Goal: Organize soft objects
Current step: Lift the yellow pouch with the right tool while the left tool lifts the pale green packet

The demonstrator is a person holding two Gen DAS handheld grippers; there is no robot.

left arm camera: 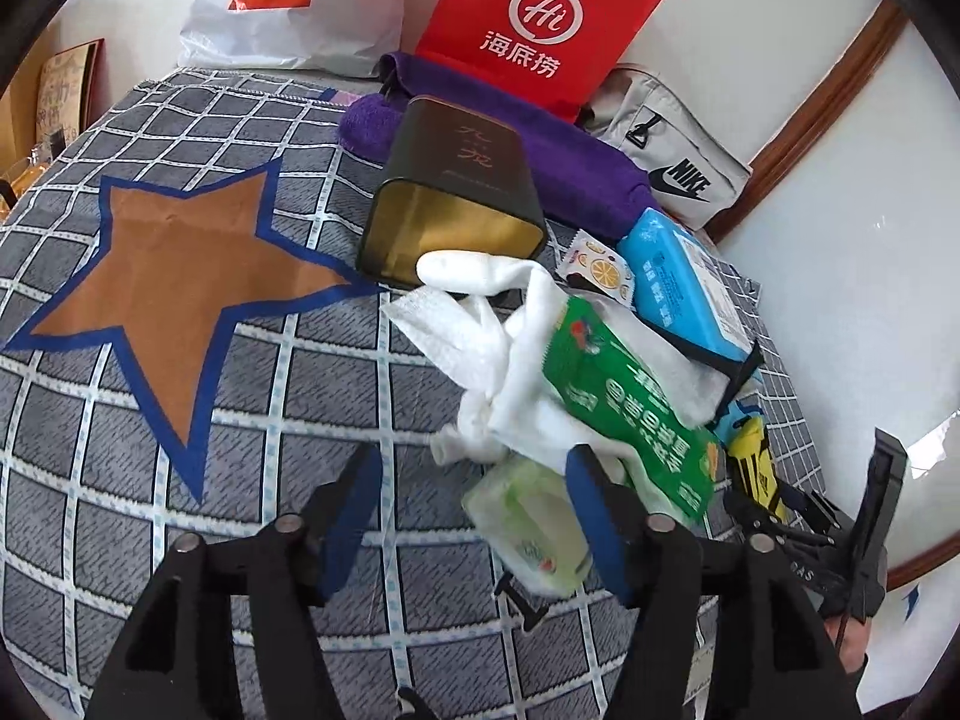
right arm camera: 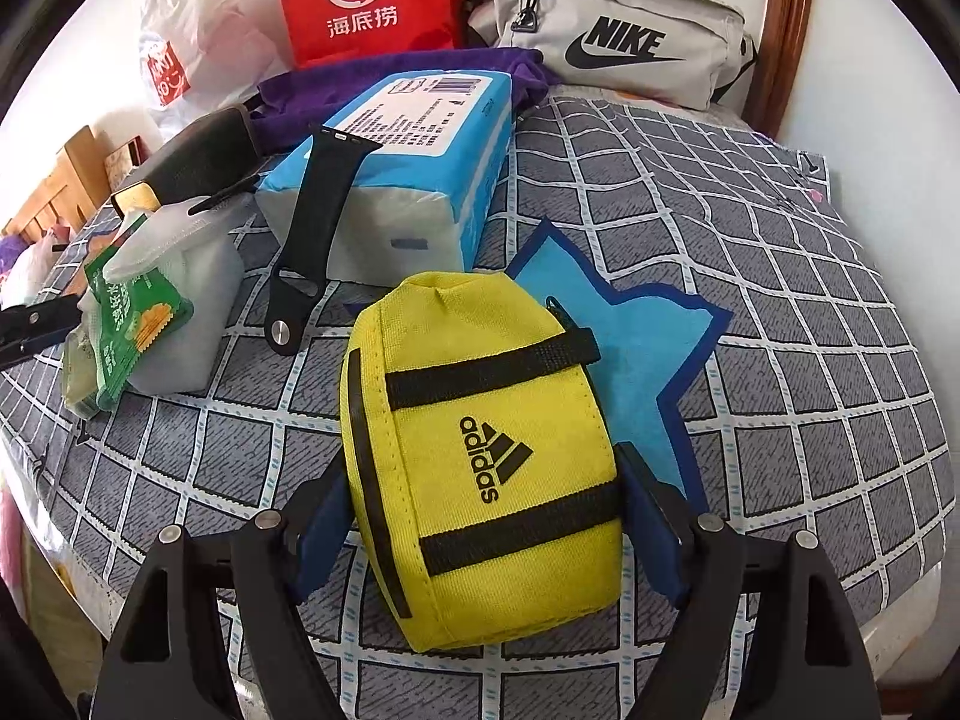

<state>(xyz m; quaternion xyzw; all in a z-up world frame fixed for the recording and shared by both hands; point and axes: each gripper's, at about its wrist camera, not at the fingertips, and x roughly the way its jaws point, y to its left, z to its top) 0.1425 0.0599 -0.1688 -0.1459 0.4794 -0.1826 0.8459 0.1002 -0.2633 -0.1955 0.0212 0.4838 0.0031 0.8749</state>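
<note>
- Our left gripper (left arm camera: 480,516) stands partly open over the checked cover (left arm camera: 180,510), with nothing pressed between its blue pads.
- A pale green wipes pack (left arm camera: 528,528) lies just inside its right finger (left arm camera: 597,516); whether it touches that pad we cannot tell.
- No earlier picture is given, so we say only that the left jaws are apart and empty.
- Just ahead of the left fingertips lies a heap: a white cloth (left arm camera: 498,360), with a green packet (left arm camera: 630,402) on top of it.
- Beyond the heap, farther ahead, a dark tin (left arm camera: 456,192) lies on its side, its open mouth toward us.
- Ahead and to the right sits a blue tissue pack (left arm camera: 684,288), with a small lemon sachet (left arm camera: 600,267) to its left.
- Behind the tin we see a purple towel (left arm camera: 570,162), a red bag (left arm camera: 534,24), a white bag (left arm camera: 288,6) and a grey pouch (left arm camera: 672,150).
- Our right gripper (right arm camera: 480,516) stands wide, with the yellow pouch (right arm camera: 480,456) lying between its fingers.
- Both blue pads sit right at the pouch's sides; a true grip we cannot tell.
- The pouch rests on the cover, partly over a blue star (right arm camera: 648,348) ahead and to the right.
- Ahead and to the left, a black strap (right arm camera: 306,240) leans on the tissue pack.
</note>
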